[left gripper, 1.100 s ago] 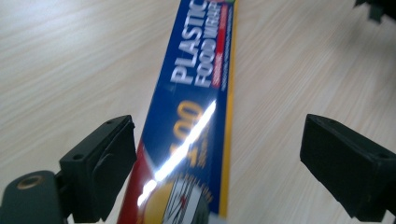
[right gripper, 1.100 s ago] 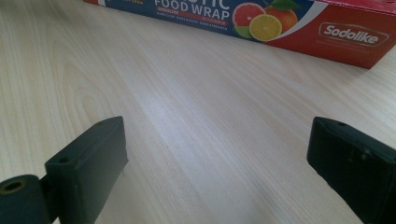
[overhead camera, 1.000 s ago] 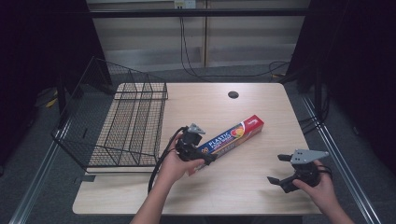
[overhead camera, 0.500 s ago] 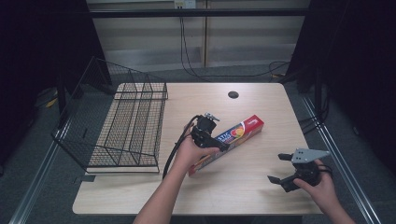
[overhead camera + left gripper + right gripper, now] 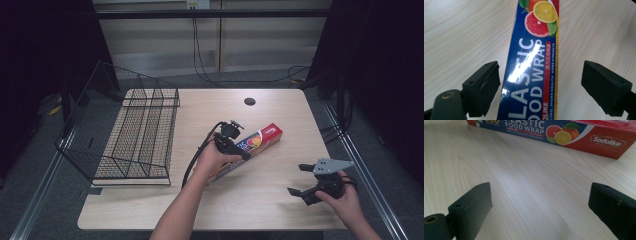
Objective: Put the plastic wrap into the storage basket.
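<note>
Wooden table (image 5: 280,200); box (image 5: 531,67) reads "PLASTIC FOOD WRAP", "Sodolike".

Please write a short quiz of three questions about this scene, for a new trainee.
1. True or false: the pads of the left tongs already press on the plastic wrap box.
2. Which thing stands at the table's left side?
A. wire rack
B. bowl
C. bottle
3. What lies between the jaws of the right tongs?

Key:
1. False. The jaws have just been closing with the box between them, but one pad is plainly apart from it.
2. A.
3. Bare table; the box lies beyond.
</note>
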Tool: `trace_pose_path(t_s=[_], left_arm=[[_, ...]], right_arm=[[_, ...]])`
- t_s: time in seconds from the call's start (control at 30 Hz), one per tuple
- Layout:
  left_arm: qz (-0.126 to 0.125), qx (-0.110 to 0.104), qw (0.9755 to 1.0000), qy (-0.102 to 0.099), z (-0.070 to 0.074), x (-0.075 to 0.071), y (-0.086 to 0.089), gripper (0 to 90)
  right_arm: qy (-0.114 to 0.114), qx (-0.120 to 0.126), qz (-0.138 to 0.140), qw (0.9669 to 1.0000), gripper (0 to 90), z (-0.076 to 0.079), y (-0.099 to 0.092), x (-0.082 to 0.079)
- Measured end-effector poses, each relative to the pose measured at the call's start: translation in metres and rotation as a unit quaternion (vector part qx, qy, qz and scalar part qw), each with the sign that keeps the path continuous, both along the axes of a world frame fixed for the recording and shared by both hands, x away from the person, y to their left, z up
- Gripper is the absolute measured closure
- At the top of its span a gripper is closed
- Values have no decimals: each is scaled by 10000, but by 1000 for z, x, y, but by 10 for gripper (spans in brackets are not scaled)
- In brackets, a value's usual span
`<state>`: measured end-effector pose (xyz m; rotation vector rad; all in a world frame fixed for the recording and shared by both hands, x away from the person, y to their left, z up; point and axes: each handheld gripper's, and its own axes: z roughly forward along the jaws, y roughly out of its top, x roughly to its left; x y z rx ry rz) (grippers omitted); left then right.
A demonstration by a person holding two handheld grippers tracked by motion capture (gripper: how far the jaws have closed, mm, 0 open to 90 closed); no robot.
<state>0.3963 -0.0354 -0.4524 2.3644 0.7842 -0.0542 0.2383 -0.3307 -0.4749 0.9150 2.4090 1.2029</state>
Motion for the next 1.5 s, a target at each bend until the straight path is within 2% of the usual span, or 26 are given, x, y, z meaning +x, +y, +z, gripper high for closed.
trace_pose_path(t_s=[0.07,0.33,0.37,0.57,0.63,0.8,0.87,0.93,1.03,1.1,1.17,1.3,1.37,1.43,1.5], left_arm=[[-44,98,9999,-1,0,1,-4,163],[-16,76,9999,100,-3,5,-8,223],[-30,175,9998,125,-4,6,-9,225],[-25,199,9998,63,-9,8,-13,281],[-29,422,9991,-43,-10,8,-14,336],[-90,559,9983,-100,-9,8,-17,392],[-92,748,9972,10,-6,7,-19,416],[-10,837,9964,107,-4,5,-21,430],[39,900,9957,228,-1,3,-21,442],[48,900,9957,228,0,3,-20,444],[176,985,9946,274,8,4,-16,444],[384,930,9942,369,22,8,-6,444],[466,923,9941,335,29,9,-2,444],[505,966,9935,342,37,10,3,444],[659,977,9923,370,44,10,7,444]], right_arm=[[-4,13,28,10000,48,0,0,0],[-30,6,-16,10000,47,0,-1,0],[-26,16,-11,10000,47,1,-1,0],[-47,13,-43,10000,47,1,-1,0],[-49,17,-36,10000,46,1,-1,0],[-58,8,-41,10000,47,2,-1,0],[-52,24,-20,10000,46,1,-1,1],[-53,20,-19,10000,47,1,-1,1],[-66,30,-8,10000,46,2,-2,0],[-55,51,-20,10000,45,2,-2,1],[-45,58,-2,10000,44,2,-3,1],[-75,35,-11,10000,42,2,-3,1],[-77,36,3,10000,41,2,-2,1],[-79,27,10,10000,40,2,-2,1],[-85,23,-2,10000,39,2,-2,1]])
